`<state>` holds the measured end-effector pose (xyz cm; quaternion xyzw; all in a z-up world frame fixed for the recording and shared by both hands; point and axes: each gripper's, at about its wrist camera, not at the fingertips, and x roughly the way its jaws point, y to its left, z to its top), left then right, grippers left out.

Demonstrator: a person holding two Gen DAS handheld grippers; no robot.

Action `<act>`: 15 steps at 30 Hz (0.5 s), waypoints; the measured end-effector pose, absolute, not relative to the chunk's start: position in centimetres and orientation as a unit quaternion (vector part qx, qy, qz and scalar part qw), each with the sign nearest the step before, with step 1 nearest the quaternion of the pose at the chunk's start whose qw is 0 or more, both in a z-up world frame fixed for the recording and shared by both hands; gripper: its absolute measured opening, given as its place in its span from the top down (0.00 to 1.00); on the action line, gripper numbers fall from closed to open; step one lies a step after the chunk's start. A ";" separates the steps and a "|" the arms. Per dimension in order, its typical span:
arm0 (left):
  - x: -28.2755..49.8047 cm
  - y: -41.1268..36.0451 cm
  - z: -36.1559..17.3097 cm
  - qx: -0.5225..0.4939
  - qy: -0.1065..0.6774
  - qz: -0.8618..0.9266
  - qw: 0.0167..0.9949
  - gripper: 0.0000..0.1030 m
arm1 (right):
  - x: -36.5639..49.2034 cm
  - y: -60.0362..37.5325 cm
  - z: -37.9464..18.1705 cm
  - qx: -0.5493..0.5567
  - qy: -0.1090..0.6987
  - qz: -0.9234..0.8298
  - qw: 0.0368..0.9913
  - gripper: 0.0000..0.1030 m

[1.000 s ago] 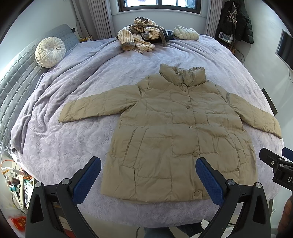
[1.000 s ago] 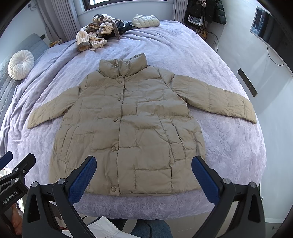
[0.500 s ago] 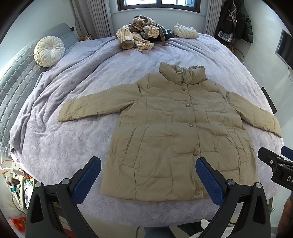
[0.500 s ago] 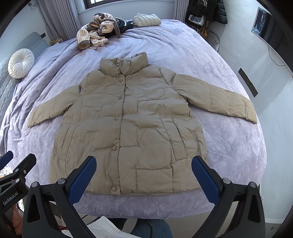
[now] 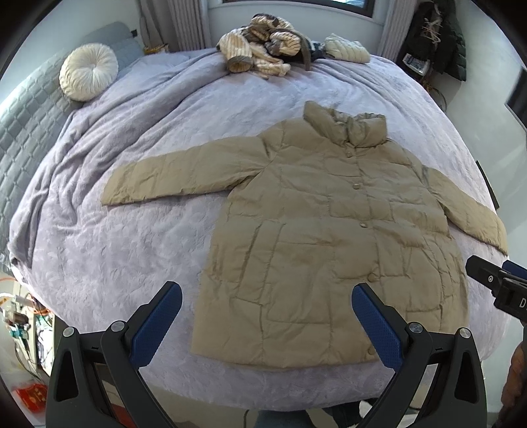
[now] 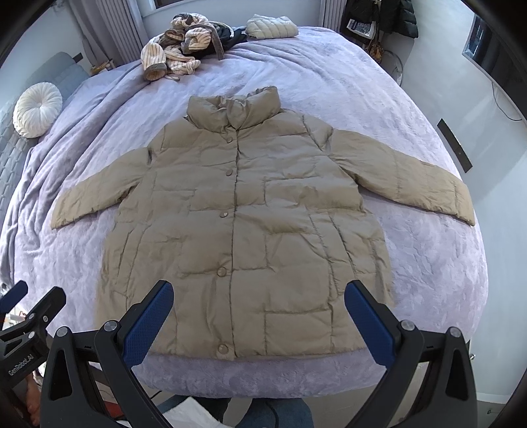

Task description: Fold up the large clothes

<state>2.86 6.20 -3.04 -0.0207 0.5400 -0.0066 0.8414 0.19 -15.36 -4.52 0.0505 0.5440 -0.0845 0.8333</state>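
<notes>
Across the middle of both wrist views, a beige padded jacket (image 6: 243, 224) lies flat and face up on a lavender bedspread (image 6: 428, 263), buttoned down the front, its stand-up collar (image 6: 232, 110) toward the top of the frame and its hem near the lower edge of the bed. Both sleeves are spread out to the sides: in the right wrist view one sleeve (image 6: 408, 177) reaches toward the right edge of the frame and the other sleeve (image 6: 98, 194) toward the left. At the bottom of the left wrist view, the left gripper (image 5: 266, 319) hovers over the hem with its blue-padded fingers (image 5: 154, 324) wide apart, gripping nothing; the jacket sits to the right of centre there. At the bottom of the right wrist view, the right gripper (image 6: 258, 317) likewise hangs above the lower part of the jacket, fingers (image 6: 370, 324) spread wide and empty. At the upper left of that frame a round white cushion (image 6: 38, 110) rests by a grey quilted headboard (image 5: 23, 121). Near the top, a heap of striped clothes (image 6: 174, 52) and a folded pale garment (image 6: 271, 28) lie well apart from the jacket.
</notes>
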 end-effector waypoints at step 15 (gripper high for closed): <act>11.8 20.1 -13.3 -0.154 0.545 0.042 0.823 0.00 | 10.9 -8.5 -12.3 0.043 0.594 0.003 0.803 0.00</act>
